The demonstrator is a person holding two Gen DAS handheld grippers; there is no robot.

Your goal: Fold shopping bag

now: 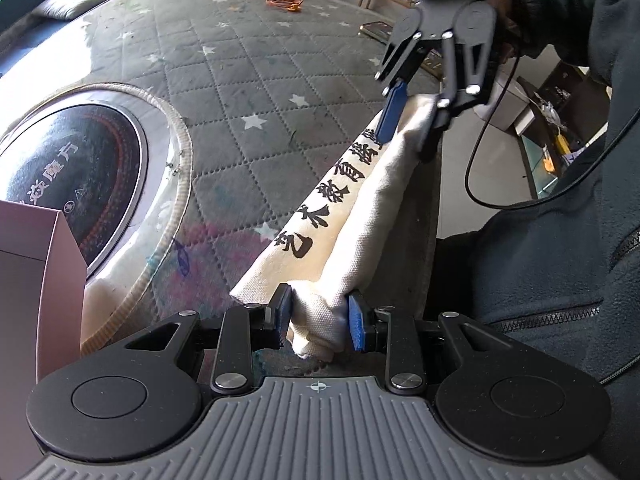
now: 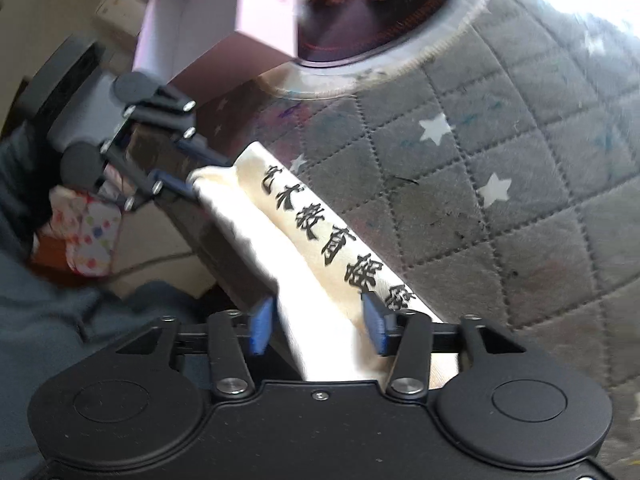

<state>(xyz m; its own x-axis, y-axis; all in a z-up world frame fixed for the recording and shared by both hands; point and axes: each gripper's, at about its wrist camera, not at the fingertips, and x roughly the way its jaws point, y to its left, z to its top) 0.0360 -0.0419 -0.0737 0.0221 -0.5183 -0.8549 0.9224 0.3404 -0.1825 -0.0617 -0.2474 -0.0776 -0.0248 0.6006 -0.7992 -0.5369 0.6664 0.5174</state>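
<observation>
A cream canvas shopping bag (image 1: 360,208) with black printed characters is folded into a long narrow strip along the near edge of the quilted mat. My left gripper (image 1: 320,318) is shut on one end of the strip, its blue pads pressing both sides of the cloth. In the right wrist view the same left gripper (image 2: 188,174) pinches the far end of the bag (image 2: 320,240). My right gripper (image 2: 318,326) straddles the other end with its jaws apart and the cloth loose between the pads. From the left wrist view the right gripper (image 1: 404,140) stands over that end.
The grey quilted mat (image 1: 248,80) with white stars carries a round black plate with a pale rim (image 1: 80,168), a pink box (image 1: 32,272), orange rubber bands (image 1: 286,3) and a phone-like slab (image 1: 376,30). A person's dark fleece jacket (image 1: 560,240) fills the right side.
</observation>
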